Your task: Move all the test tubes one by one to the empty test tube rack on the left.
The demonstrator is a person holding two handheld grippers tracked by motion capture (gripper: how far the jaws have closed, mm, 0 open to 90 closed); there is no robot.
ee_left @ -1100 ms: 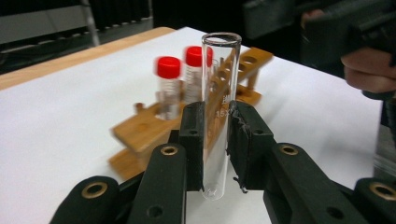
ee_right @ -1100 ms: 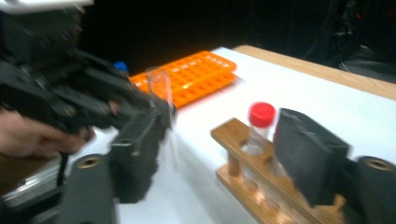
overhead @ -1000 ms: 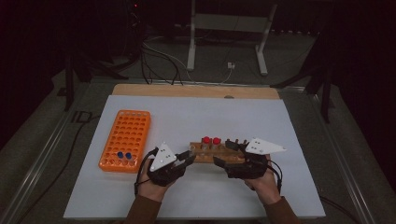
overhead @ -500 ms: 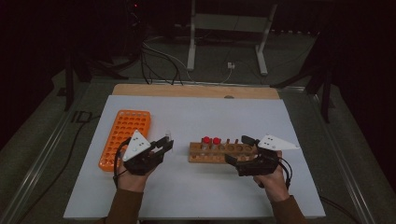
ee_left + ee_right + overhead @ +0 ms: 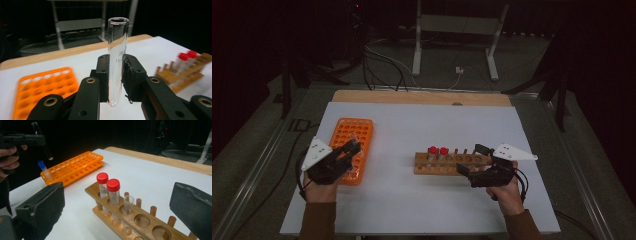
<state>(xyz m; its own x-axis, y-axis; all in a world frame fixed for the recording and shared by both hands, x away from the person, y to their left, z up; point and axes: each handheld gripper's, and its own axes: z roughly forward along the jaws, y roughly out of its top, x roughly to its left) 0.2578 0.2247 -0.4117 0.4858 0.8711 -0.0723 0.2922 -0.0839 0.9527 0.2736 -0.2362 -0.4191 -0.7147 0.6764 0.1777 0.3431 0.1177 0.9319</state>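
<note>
Now the biggest change is across the white table (image 5: 422, 210): the left gripper (image 5: 353, 148), which a second ago worked beside the wooden rack (image 5: 447, 165) in the middle, has travelled left and hangs over the near end of the orange rack (image 5: 354, 131). Its jaws are pinched on an empty glass tube (image 5: 117, 60), held upright with the open mouth on top and the rounded bottom poking out just below the pads; in the right gripper view the tube hangs above the orange rack near a blue-capped tube (image 5: 44, 170) already standing there. So the tube has left the wooden rack, and the job looks like moving tubes from wood to orange, with this one about to be lowered into a free hole.

Meanwhile the right gripper (image 5: 472, 160) has barely shifted; it sits at the right end of the wooden rack. Its jaws have just been opening and stand spread wide with nothing between them, so it has probably let go of the rack it was steadying. Two red-capped tubes (image 5: 108, 185) and one open tube (image 5: 128, 203) remain in the wooden rack.
</note>
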